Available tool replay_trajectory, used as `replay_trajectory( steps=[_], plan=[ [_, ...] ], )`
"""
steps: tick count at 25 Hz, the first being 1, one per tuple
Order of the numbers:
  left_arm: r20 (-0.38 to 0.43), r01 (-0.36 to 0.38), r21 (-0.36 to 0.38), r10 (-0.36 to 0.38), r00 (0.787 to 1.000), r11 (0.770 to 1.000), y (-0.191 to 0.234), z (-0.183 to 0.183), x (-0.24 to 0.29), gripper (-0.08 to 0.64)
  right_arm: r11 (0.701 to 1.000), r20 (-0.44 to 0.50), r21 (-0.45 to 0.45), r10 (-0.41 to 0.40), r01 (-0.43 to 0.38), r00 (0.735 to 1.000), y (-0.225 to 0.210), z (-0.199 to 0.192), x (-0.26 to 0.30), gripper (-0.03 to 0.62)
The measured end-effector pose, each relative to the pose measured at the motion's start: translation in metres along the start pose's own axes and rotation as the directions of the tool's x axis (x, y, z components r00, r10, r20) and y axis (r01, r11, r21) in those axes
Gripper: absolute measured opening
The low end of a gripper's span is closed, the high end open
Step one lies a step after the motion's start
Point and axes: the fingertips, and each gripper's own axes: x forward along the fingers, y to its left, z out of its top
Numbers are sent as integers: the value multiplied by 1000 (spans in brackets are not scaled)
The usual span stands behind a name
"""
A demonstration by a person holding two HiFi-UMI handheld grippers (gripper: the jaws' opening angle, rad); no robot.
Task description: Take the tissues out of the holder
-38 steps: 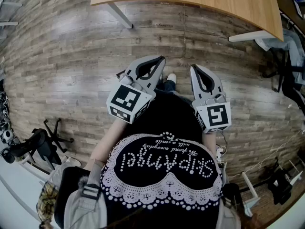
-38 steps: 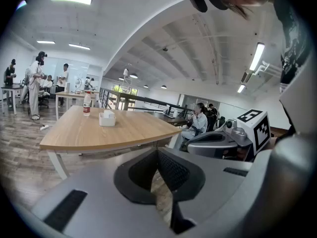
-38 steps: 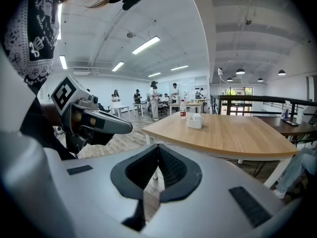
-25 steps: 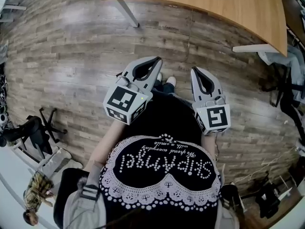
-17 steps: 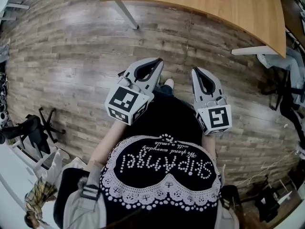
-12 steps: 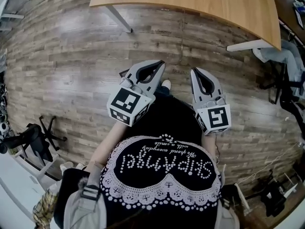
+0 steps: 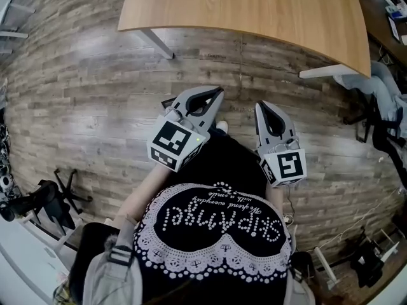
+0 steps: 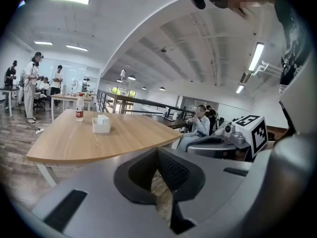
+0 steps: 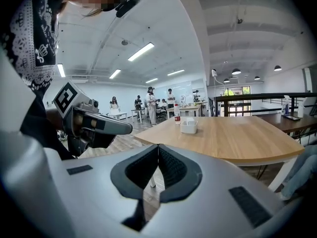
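Head view gives the layout: left gripper (image 7: 218, 93) and right gripper (image 7: 259, 105) are held side by side, low in front of the person's black top (image 7: 216, 170) and over the plank floor (image 7: 95, 94). Both point toward the wooden table (image 7: 254, 11) but stop short of its edge. That view cuts the tabletop at the frame top, leaving only a white sliver there; can't tell what it is. The 2 gripper views fill that in: a white holder (image 8: 101, 127) sits on the tabletop with tissues (image 8: 103, 118) standing up out of it, and a bottle (image 8: 79, 108) with a red label is just beside it. The gripper views also show people (image 8: 30, 86) in the room beyond the table, which the head view misses. In the left gripper view its 2 fingers (image 8: 173, 170) are pressed together at the tips with nothing pinched, and the right gripper shows at the frame's right. The right gripper view is the same: fingers (image 9: 171, 166) meet tip to tip with nothing between them, and the left gripper shows at the frame's left. The tissues are in the holder on the table, well apart from both sets of fingers and ahead of them across the near stretch of tabletop. They sit left of the left gripper's tips and slightly right of the right gripper's tips.
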Motion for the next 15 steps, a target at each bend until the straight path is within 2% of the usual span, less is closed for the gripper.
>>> replay_trajectory(
  steps=[3, 6, 15],
  plan=[
    [12, -7, -10, 7, 1000, 1000, 24, 12, -3, 6, 999, -10, 33, -13, 13, 1000, 1, 11, 21, 9],
    [23, -12, -24, 13, 1000, 1000, 46, 18, -7, 6, 999, -18, 26, -18, 18, 1000, 7, 20, 39, 9],
    [31, -48, -52, 50, 998, 997, 97, 22, -16, 6, 999, -20, 45, -24, 25, 1000, 13, 26, 77, 9]
  ],
)
